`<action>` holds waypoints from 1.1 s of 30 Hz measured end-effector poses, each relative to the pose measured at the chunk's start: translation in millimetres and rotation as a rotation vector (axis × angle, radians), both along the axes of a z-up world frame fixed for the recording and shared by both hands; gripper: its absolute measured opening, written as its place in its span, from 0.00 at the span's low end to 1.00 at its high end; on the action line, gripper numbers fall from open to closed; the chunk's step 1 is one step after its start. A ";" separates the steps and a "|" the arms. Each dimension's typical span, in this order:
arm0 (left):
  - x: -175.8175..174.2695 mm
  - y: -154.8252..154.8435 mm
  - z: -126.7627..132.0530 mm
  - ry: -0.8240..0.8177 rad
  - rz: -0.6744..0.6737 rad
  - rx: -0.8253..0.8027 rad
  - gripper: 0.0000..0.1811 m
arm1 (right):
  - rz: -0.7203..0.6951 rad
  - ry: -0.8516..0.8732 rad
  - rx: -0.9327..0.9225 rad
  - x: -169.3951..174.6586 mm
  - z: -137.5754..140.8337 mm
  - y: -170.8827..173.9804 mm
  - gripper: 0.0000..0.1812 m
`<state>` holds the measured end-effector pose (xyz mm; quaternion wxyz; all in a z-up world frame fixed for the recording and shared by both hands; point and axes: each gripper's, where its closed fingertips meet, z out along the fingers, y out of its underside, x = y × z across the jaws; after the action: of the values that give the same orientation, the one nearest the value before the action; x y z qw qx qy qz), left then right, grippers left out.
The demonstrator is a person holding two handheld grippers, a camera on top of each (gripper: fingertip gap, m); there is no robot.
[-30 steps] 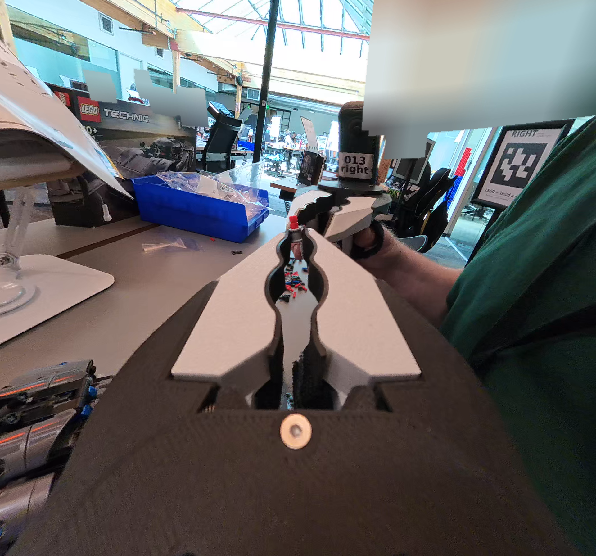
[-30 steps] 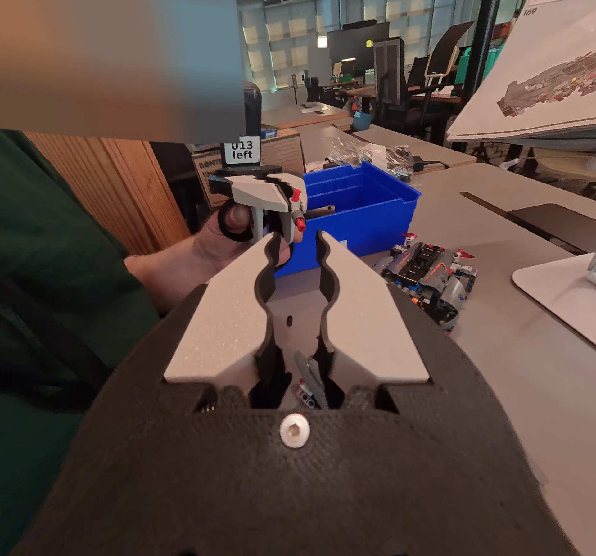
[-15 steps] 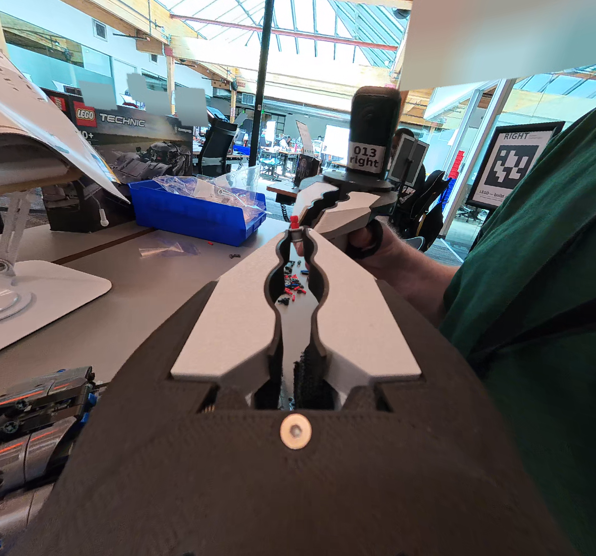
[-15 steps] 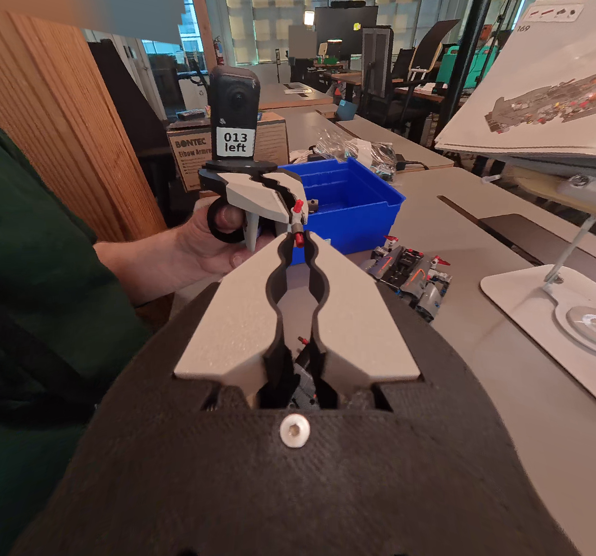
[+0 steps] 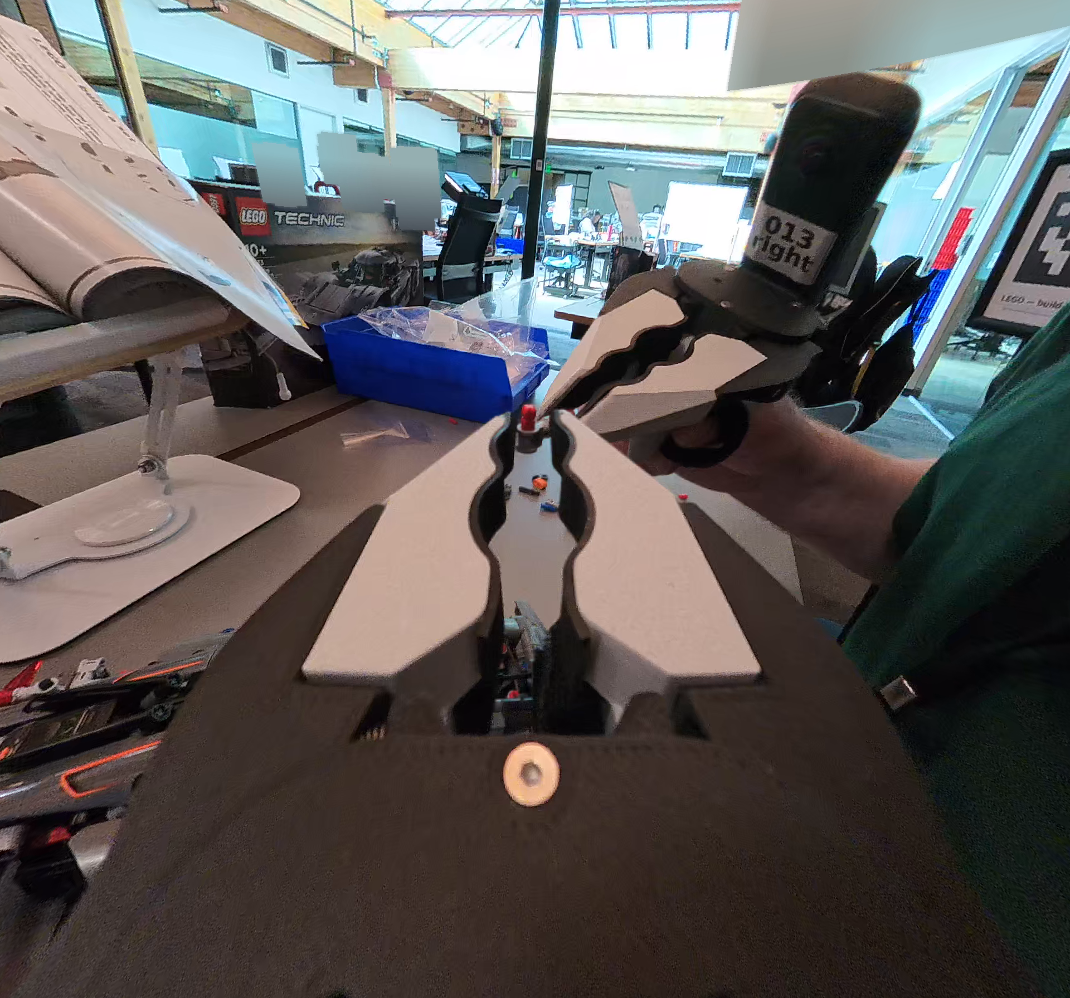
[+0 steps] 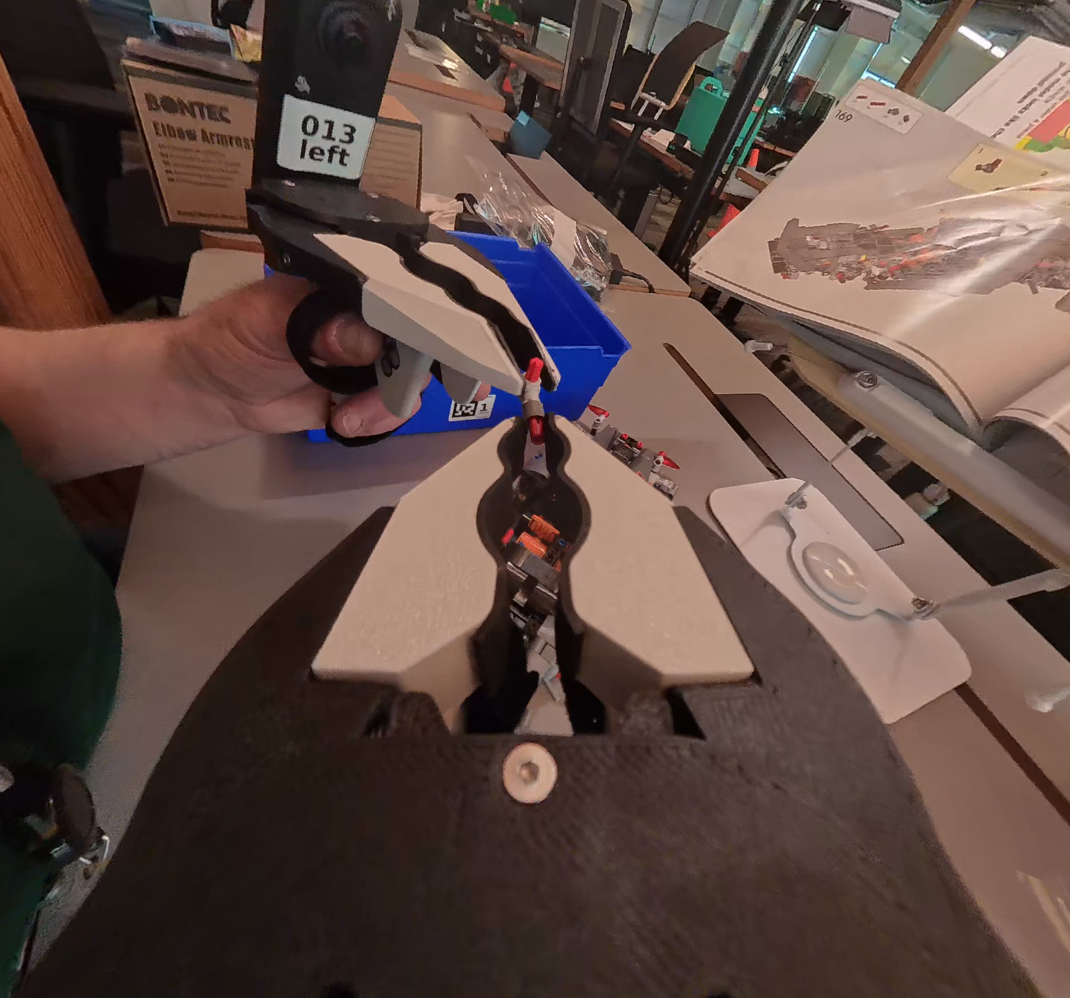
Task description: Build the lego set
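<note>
Lego piece (image 6: 533, 398), a small grey connector with red tips, sits up in the air between both tools, well above the table (image 5: 324, 484). Left gripper (image 5: 528, 427) has its tips pinched on the grey middle, red end poking up. Right gripper (image 6: 535, 430) has closed its tips around the lower red end, so both clamp the one piece, probably to pass it across or seat the pin squarely. Holding it aloft keeps it off the clutter! Down below lies the half-built grey and orange model (image 5: 87, 738); loose bits (image 5: 538, 487) are scattered on the tabletop. Behind, a blue bin (image 5: 428, 374) with plastic bags, and the instruction book (image 6: 903, 252) open on its stand. Nothing blocks the handover, though the two noses crowd each other closely.
</note>
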<state>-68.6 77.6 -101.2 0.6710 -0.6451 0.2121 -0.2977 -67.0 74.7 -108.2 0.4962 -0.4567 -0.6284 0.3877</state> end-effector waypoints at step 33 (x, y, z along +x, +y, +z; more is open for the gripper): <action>-1.5 -2.7 0.4 -0.022 -0.012 0.000 0.03 | 0.003 -0.005 0.013 -2.1 0.2 -4.1 0.02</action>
<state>-70.1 75.0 -100.8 0.6715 -0.6405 0.2087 -0.3087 -69.1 70.5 -108.0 0.4970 -0.4534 -0.6329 0.3831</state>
